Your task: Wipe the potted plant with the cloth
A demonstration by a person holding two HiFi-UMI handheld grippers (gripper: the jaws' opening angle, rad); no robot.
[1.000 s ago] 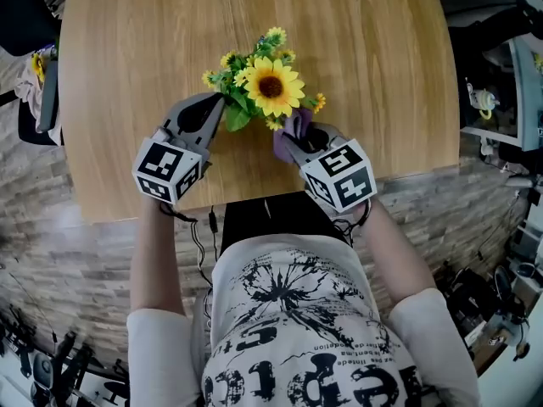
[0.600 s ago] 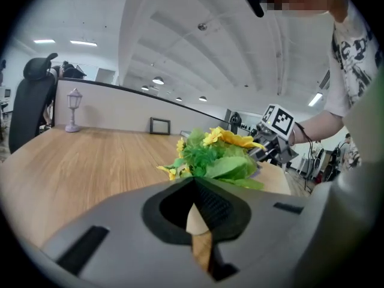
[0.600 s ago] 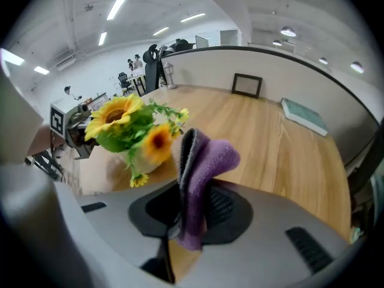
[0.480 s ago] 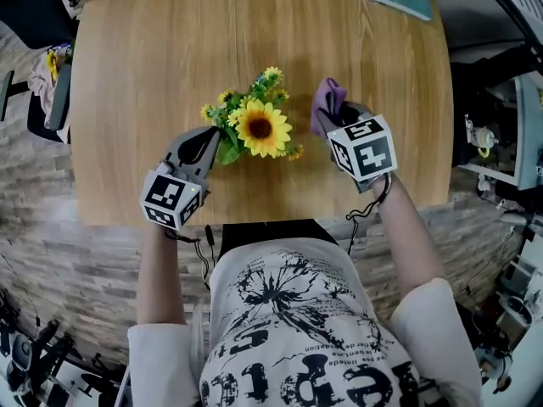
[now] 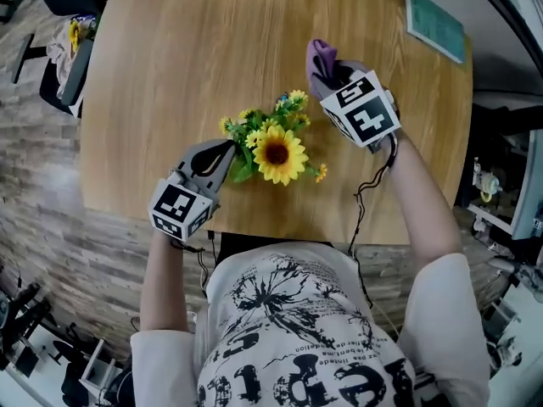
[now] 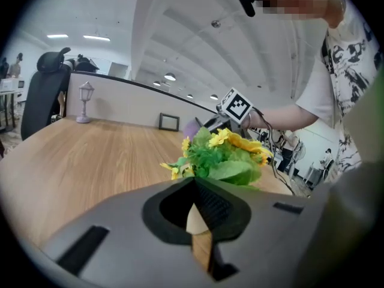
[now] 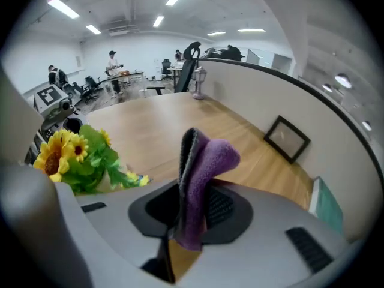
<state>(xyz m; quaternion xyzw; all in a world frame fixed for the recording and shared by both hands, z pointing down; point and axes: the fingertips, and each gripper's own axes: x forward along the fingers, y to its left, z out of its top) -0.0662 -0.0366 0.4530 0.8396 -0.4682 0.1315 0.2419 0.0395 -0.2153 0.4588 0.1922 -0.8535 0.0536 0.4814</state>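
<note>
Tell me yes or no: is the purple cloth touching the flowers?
No: the cloth, clamped in the right gripper, is clear of the flowers, bare table between them.

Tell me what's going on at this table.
A person is at a wooden table with a gripper in each hand. The right gripper is shut on a purple cloth, held off to the side of the plant and not touching it. The left gripper is shut with nothing in it, its tip close beside the plant's leaves. No wiping is happening at this instant.
</note>
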